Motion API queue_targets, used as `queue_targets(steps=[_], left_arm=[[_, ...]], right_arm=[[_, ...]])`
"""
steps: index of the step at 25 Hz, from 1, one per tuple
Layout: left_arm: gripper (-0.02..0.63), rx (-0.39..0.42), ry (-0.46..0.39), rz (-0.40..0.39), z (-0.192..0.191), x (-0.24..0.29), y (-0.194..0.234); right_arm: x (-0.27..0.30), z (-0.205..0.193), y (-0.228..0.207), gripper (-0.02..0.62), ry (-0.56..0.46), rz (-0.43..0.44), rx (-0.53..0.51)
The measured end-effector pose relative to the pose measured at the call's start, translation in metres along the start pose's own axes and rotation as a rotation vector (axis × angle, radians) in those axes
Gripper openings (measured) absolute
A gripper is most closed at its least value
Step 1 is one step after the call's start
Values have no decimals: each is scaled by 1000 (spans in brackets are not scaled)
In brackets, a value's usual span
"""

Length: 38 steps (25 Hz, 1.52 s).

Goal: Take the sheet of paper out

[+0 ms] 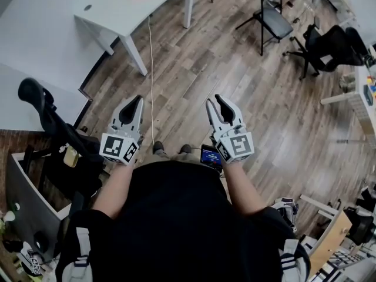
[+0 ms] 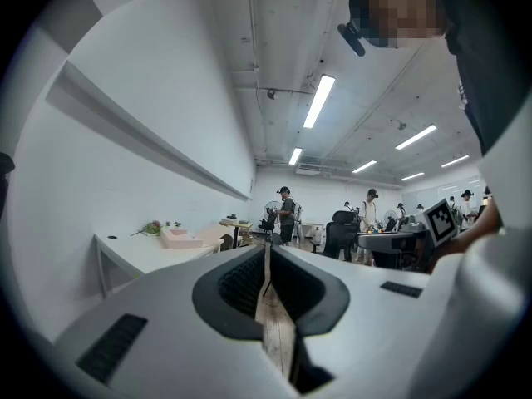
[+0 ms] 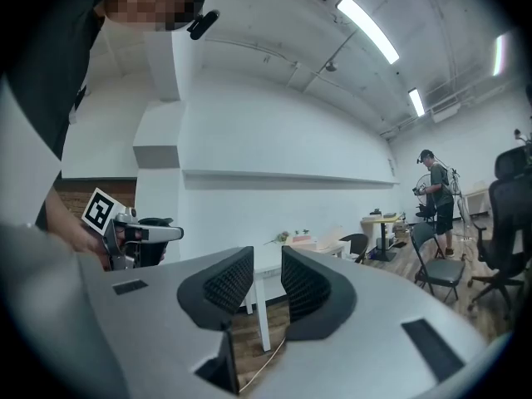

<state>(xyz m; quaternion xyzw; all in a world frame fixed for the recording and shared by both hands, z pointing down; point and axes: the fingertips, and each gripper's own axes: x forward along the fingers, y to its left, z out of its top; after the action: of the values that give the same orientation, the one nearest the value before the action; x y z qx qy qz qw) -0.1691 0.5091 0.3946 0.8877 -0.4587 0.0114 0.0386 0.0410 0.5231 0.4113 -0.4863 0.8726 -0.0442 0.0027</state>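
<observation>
I am standing over a wooden floor with both grippers held level in front of me. In the head view my left gripper (image 1: 131, 108) has its jaws together with nothing between them; in the left gripper view (image 2: 268, 251) only a thin slit shows between the black pads. My right gripper (image 1: 218, 106) stands open and empty, and a clear gap shows between its ribbed pads in the right gripper view (image 3: 267, 264). Ahead stands a white table (image 1: 117, 13) carrying a flat pinkish box (image 2: 179, 238). I cannot make out a sheet of paper in any view.
A thin cable (image 1: 151, 69) runs across the floor ahead. A black folding chair (image 1: 273, 13) and an office chair (image 1: 329, 43) stand at the right. A black stand (image 1: 41, 107) and a desk crowd my left. People (image 2: 285, 214) stand far off across the room.
</observation>
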Motion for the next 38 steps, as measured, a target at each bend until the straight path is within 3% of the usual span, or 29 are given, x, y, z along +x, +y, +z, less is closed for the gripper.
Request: queue_targets(steps=[10,19,27,33,38], left_arm=[[3,-34,3,54,-7,12,-15],[3,-43,19,64,-19,43,-9],[3,-99,31,47,-35,112,23],[3,-94,20,0,-24,189,65],[3,-103,8,-21,-13,253,110]], right_arm=[[-15,-4,-26,118,-30,8,19],[0,-20,-66,123,12,-5,36],[55,-23,-113,114,28,-19,54],[117,-18,-165,113,43,-51,54],[185,-4,-194,110,58,-16,52]])
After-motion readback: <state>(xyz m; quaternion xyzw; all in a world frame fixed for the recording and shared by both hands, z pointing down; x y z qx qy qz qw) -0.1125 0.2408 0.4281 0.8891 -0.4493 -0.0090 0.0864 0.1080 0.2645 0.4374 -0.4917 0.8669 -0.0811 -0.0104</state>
